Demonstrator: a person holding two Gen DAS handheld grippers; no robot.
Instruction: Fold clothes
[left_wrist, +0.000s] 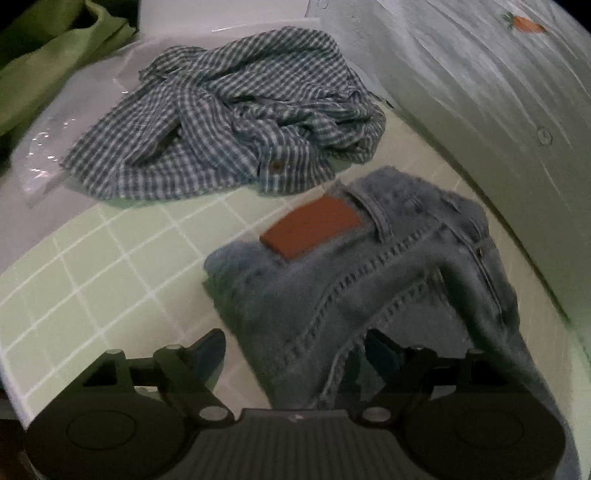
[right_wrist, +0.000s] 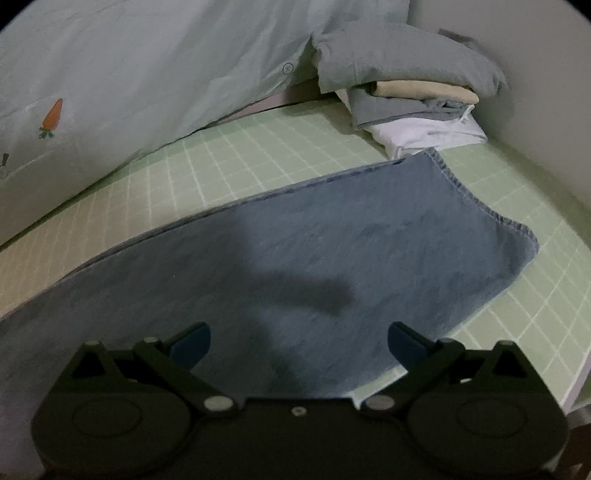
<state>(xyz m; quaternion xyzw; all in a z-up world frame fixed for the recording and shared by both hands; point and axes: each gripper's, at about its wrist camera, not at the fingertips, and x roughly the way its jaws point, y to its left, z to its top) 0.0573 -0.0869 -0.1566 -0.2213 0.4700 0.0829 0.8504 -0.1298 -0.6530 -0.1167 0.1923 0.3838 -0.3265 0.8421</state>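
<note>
A pair of light blue jeans (left_wrist: 369, 280) with a brown waist patch (left_wrist: 312, 226) lies on the green checked sheet (left_wrist: 110, 266). My left gripper (left_wrist: 295, 354) is open, its jaws wide apart over the waist end of the jeans. In the right wrist view the jeans' leg (right_wrist: 332, 258) lies flat, hem toward the far right. My right gripper (right_wrist: 299, 343) is open just above the leg, holding nothing. A crumpled blue-and-white checked shirt (left_wrist: 236, 114) lies beyond the jeans.
A pale duvet with a carrot print (left_wrist: 498, 92) runs along the right of the left wrist view and the left of the right wrist view (right_wrist: 129, 74). A stack of folded clothes (right_wrist: 413, 99) sits at the far end by the wall. Green cloth (left_wrist: 48, 62) lies at the left.
</note>
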